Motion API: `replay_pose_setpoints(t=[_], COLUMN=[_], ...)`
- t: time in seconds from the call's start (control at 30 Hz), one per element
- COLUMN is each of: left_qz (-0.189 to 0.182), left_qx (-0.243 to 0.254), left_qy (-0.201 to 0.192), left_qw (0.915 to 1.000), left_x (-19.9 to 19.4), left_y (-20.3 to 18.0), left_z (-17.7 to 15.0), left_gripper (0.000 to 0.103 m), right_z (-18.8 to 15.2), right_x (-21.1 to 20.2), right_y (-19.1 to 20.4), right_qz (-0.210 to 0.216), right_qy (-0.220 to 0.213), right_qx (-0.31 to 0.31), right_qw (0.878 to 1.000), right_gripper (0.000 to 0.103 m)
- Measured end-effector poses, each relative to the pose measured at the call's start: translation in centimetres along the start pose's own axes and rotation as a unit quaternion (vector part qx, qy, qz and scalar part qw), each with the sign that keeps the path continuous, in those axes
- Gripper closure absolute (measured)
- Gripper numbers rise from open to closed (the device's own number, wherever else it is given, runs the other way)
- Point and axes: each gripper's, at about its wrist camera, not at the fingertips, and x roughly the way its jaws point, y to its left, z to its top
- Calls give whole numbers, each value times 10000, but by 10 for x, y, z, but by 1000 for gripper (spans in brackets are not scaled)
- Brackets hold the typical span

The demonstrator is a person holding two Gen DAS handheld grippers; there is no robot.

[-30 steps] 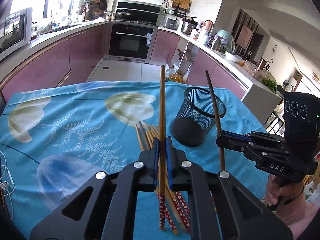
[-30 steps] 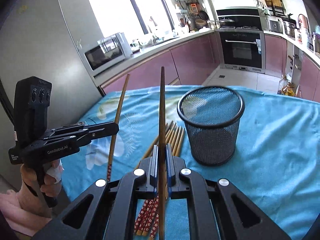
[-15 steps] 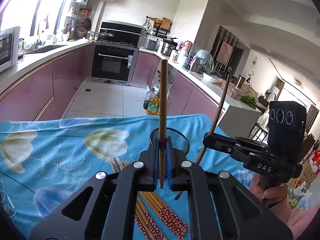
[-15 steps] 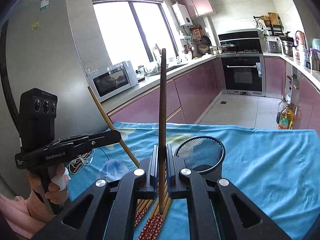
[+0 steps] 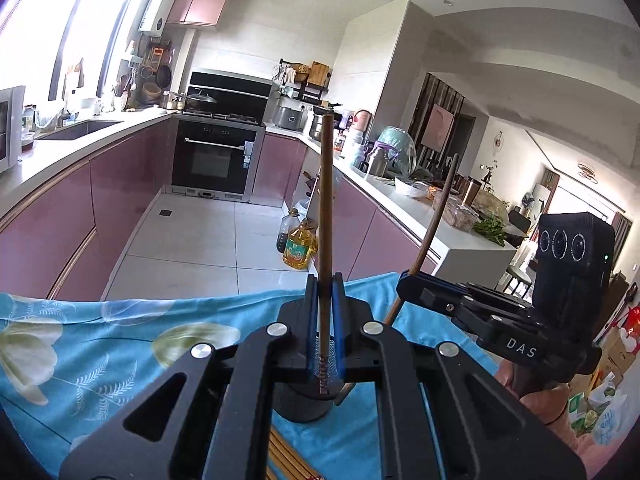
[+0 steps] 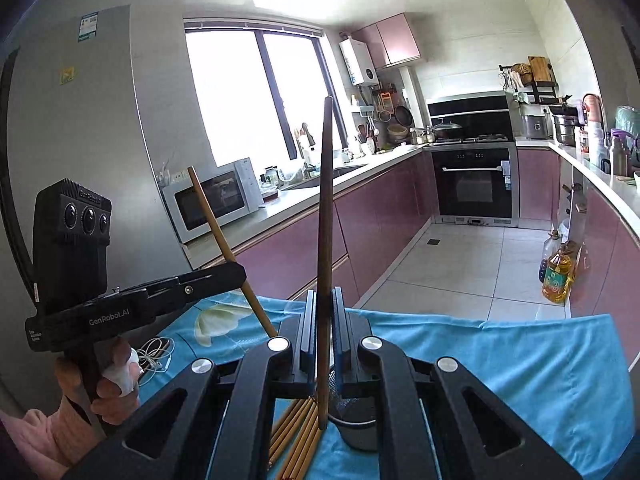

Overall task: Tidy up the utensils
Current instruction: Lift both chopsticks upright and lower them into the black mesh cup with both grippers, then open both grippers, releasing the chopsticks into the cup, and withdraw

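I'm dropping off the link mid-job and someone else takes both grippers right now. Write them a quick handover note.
Left gripper: shut on one chopstick, held upright with its patterned lower end over the mesh cup.
Right gripper: shut on a dark chopstick, also upright, its lower end at the cup's rim, near the pile.
Loose chopsticks lie on the blue cloth beside the cup.
Done: two chopsticks picked up and brought to the cup.
Left: lower and release both into the cup, then collect the pile. Whether any already stand in the cup is hidden.
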Motion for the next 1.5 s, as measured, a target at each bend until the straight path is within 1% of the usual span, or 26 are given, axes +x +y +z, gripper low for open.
replay_pose_setpoints(t=[0.07, 0.2, 0.37, 0.47, 0.57, 0.7, 0.83, 0.9, 0.93, 0.97, 1.07, 1.17, 1.2, 1.27, 1.3, 1.37, 1.43, 1.5], left_qz=[27, 120, 165, 150, 159, 146, 241, 289, 324, 374, 477, 603, 658, 744, 787, 887, 967, 1104], left_qx=[35, 115, 156, 129, 74, 3, -29, -41, -29, -10, -8, -14, -9, -22, -34, -43, -10, 44], left_qy=[59, 278, 733, 1043, 1268, 1390, 1362, 1311, 1280, 1234, 1122, 1023, 988, 923, 912, 917, 1015, 1163], left_qw=[10000, 9995, 9970, 9944, 9918, 9902, 9904, 9909, 9912, 9917, 9925, 9929, 9929, 9929, 9927, 9918, 9901, 9871], left_x=[8, 27, 54, 71, 87, 104, 113, 112, 111, 109, 100, 89, 84, 73, 65, 56, 48, 44], left_y=[-3, -7, -7, -3, 6, 20, 25, 29, 32, 31, 33, 36, 37, 41, 46, 51, 54, 57], left_z=[3, -1, -13, -26, -38, -49, -52, -55, -56, -58, -62, -66, -68, -74, -77, -85, -93, -107], left_gripper=[95, 95, 95, 95, 95, 95, 94, 85, 83, 78, 73, 68, 64, 59, 58, 57, 54, 54], right_z=[4, 2, -12, -23, -32, -37, -36, -36, -37, -37, -38, -39, -40, -42, -44, -50, -60, -75], right_x=[3, 15, 37, 50, 62, 73, 78, 77, 76, 75, 70, 61, 56, 47, 42, 34, 29, 30], right_y=[-4, -12, -17, -19, -22, -28, -33, -35, -35, -36, -33, -28, -25, -17, -13, -3, 8, 17], right_qz=[-60, -155, -206, -267, -326, -412, -481, -468, -466, -459, -501, -473, -472, -418, -350, -184, -48, 69], right_qy=[-18, 124, 580, 884, 1167, 1370, 1378, 1347, 1317, 1295, 1211, 1104, 1062, 991, 965, 970, 1055, 1249], right_qx=[15, 27, 35, 36, 45, 129, 274, 322, 333, 335, 285, 250, 212, 115, 57, -51, -209, -301], right_qw=[10000, 9998, 9981, 9957, 9926, 9896, 9889, 9893, 9896, 9900, 9910, 9924, 9930, 9941, 9947, 9951, 9942, 9917], right_gripper=[97, 97, 97, 97, 97, 95, 95, 94, 93, 88, 78, 72, 71, 66, 65, 59, 57, 57])
